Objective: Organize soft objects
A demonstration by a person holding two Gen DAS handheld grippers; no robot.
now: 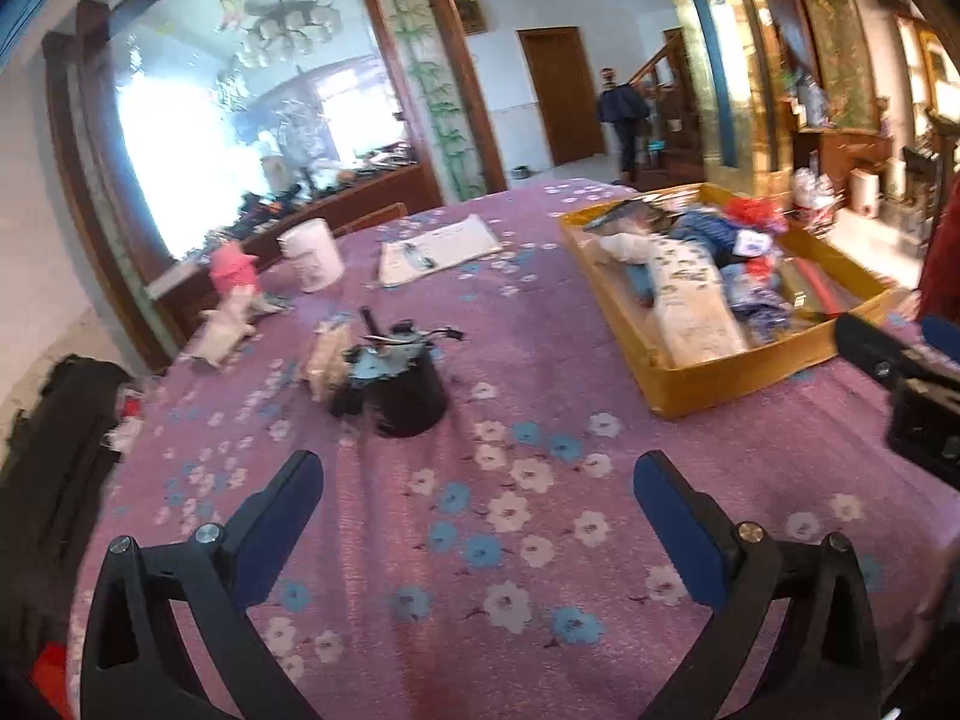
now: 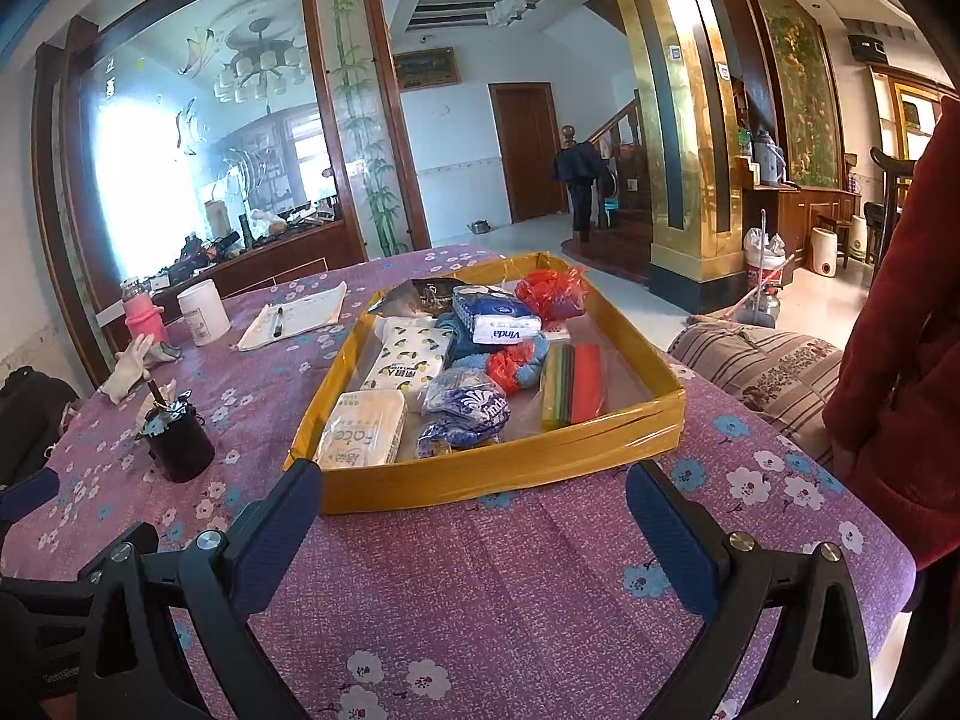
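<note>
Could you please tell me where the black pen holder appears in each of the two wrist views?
Left wrist view: the black pen holder stands centre-left on the floral tablecloth, left of the yellow tray.
Right wrist view: the holder is at the left edge, again left of the tray.
Shared landmark: the white cup behind it.

Left gripper (image 1: pixel 478 483) agape, empty, above tablecloth (image 1: pixel 540 540).
</note>
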